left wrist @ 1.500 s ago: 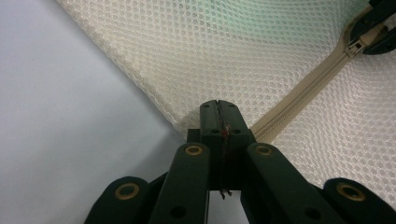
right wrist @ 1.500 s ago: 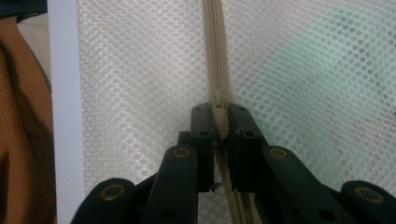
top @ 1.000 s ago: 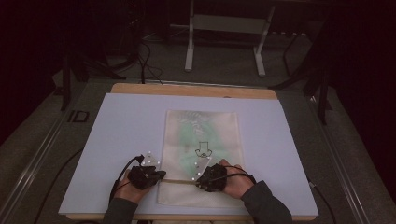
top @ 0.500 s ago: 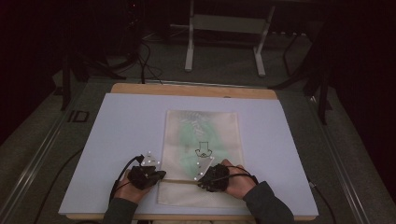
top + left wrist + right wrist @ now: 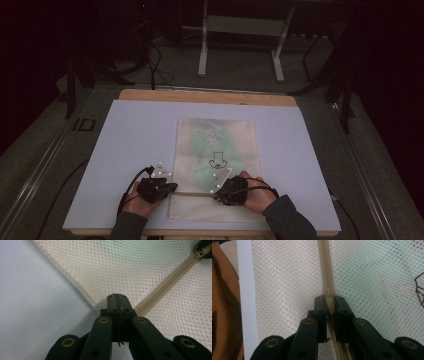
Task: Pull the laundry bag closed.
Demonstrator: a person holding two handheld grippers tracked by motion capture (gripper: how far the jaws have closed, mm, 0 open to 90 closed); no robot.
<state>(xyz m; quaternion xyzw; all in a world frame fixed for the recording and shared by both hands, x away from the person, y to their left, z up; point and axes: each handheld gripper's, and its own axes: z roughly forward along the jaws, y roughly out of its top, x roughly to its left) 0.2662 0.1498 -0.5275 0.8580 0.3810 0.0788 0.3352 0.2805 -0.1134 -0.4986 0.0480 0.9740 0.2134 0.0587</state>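
The left gripper [image 5: 170, 187] has its jaws pinched together on the edge of a cream mesh laundry bag [image 5: 216, 145], right where the zipper [image 5: 192, 193] ends at the bag's left side; the right gripper [image 5: 218, 192] has its jaws clamped on the zipper pull [image 5: 329, 300], further along the same zipper line; in the left gripper view the two black jaws meet with only a thin seam between them, mesh caught at their tips [image 5: 117, 298], and the zipper tape [image 5: 170, 281] runs away diagonally to the far pull; in the right gripper view the jaws stand slightly apart with the beige pull gripped between them. The bag lies flat in the middle of a pale lavender mat [image 5: 125, 150], its zipper end nearest the person, something pale green inside it and a small dark printed motif [image 5: 216, 161] on its face; the mat covers a wooden table [image 5: 200, 96]; beyond it a dim floor with cables and metal stand legs [image 5: 240, 45]. Compared with a second ago, both hands, both grippers and the bag sit in the same places; nothing visible has shifted.
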